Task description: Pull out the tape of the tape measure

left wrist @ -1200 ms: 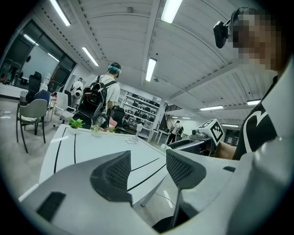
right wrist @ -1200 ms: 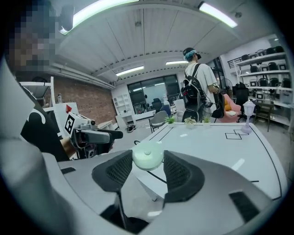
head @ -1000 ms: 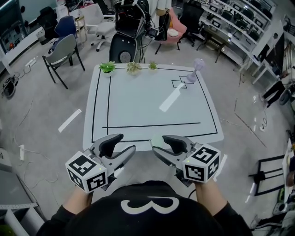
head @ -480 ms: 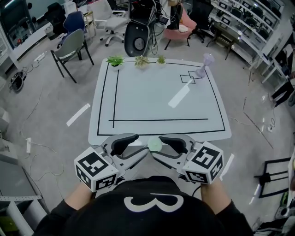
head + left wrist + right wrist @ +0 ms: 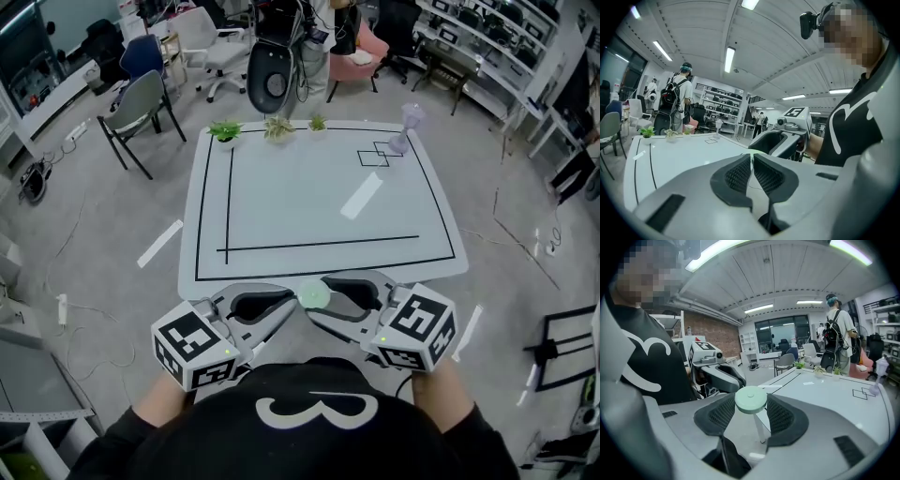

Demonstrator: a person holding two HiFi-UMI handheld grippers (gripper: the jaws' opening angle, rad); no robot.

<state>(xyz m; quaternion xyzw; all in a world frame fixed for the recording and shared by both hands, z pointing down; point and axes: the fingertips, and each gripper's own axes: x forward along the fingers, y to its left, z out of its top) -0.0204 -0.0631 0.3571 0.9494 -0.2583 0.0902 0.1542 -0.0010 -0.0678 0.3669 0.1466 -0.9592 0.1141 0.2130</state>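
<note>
**Left jaws closing at the tape measure**

The round pale-green tape measure (image 5: 314, 296) is being held just off the near edge of the white table with black border lines (image 5: 309, 202). The pads of the right gripper (image 5: 321, 300) are clamping it by its rim, and those jaws are standing as wide as they were a second ago. The left gripper (image 5: 296, 302) was hanging well apart from it a second ago with its jaws spread wide. It is now meeting the right gripper tip to tip at the tape measure. Its jaws are closing, with only a thin slit left between the pads. Whether the tape's end is lying in that slit I cannot tell. Three small green potted plants (image 5: 270, 127) are standing along the table's far edge.
</note>
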